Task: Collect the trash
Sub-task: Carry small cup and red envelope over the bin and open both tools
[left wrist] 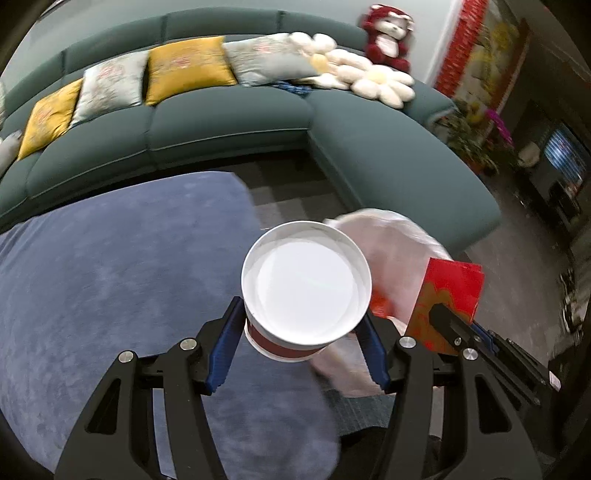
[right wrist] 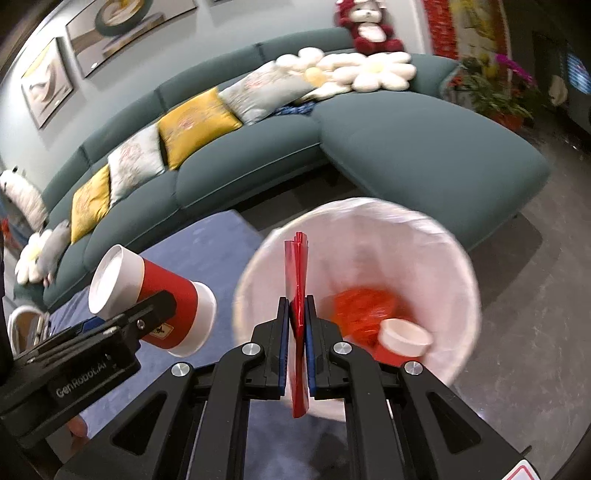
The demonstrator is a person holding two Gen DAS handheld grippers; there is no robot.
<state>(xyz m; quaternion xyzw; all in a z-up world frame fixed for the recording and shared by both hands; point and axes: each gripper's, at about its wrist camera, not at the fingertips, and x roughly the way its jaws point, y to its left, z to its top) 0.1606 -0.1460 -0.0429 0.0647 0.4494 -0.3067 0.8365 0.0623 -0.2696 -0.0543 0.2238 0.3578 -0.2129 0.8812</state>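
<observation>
My left gripper (left wrist: 301, 326) is shut on a red and white paper cup (left wrist: 306, 286), held on its side with the white bottom facing the camera; the cup also shows in the right wrist view (right wrist: 155, 299). My right gripper (right wrist: 297, 314) is shut on a flat red packet (right wrist: 297, 280), held edge-on above the trash bin (right wrist: 454, 258); the packet also shows in the left wrist view (left wrist: 448, 299). The bin has a pale plastic liner (left wrist: 391, 266). Inside it lie crumpled red trash (right wrist: 364, 306) and another red and white cup (right wrist: 402, 341).
A blue rug (left wrist: 129, 288) covers the floor to the left. A teal sectional sofa (right wrist: 424, 147) with yellow and grey cushions curves behind the bin. A red plush toy (left wrist: 388, 35) and flower-shaped cushions (right wrist: 373, 70) sit on it. Potted plants (right wrist: 495, 92) stand at the right.
</observation>
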